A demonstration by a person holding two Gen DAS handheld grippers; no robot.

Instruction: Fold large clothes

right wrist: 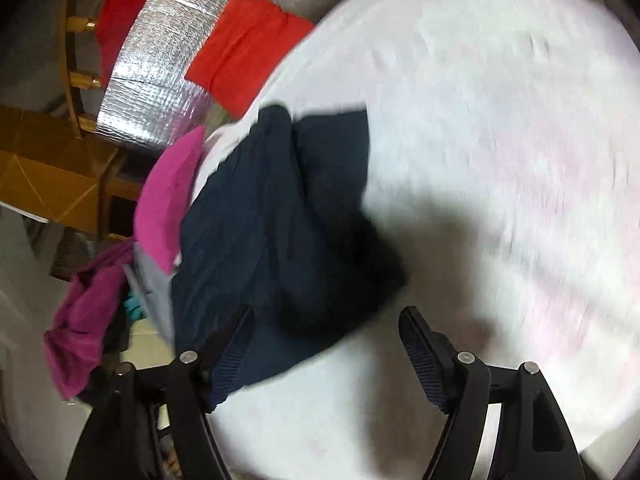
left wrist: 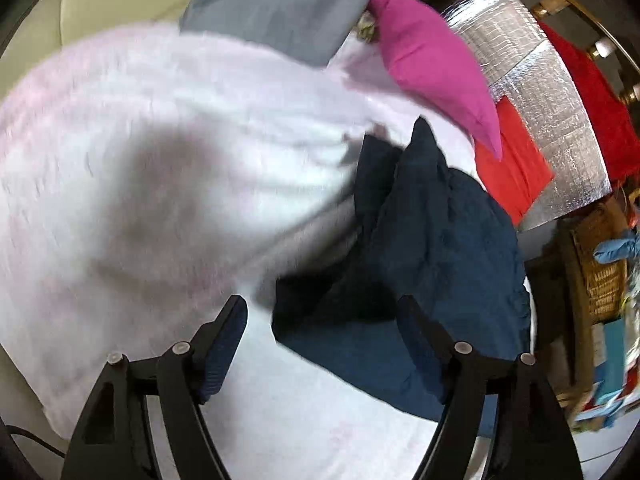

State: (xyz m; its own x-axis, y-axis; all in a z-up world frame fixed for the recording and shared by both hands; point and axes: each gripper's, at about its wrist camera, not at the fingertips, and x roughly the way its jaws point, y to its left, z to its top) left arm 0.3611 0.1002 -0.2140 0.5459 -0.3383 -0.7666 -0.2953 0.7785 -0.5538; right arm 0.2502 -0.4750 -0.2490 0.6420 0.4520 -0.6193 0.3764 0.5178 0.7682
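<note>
A dark navy garment (left wrist: 432, 264) lies crumpled on a pale pink-white sheet (left wrist: 140, 160). My left gripper (left wrist: 324, 344) is open and empty, hovering just above the garment's near edge. In the right wrist view the same navy garment (right wrist: 280, 240) lies on the sheet (right wrist: 500, 160). My right gripper (right wrist: 326, 344) is open and empty over the garment's near corner. Both views are motion-blurred.
A magenta cloth (left wrist: 432, 64), a grey folded cloth (left wrist: 280, 8) and a red-orange cloth (left wrist: 516, 160) lie beyond the garment. A silver foil-covered surface (left wrist: 540, 92) and a wooden chair frame (right wrist: 76, 60) stand behind. A purple cloth (right wrist: 88, 320) hangs off the edge.
</note>
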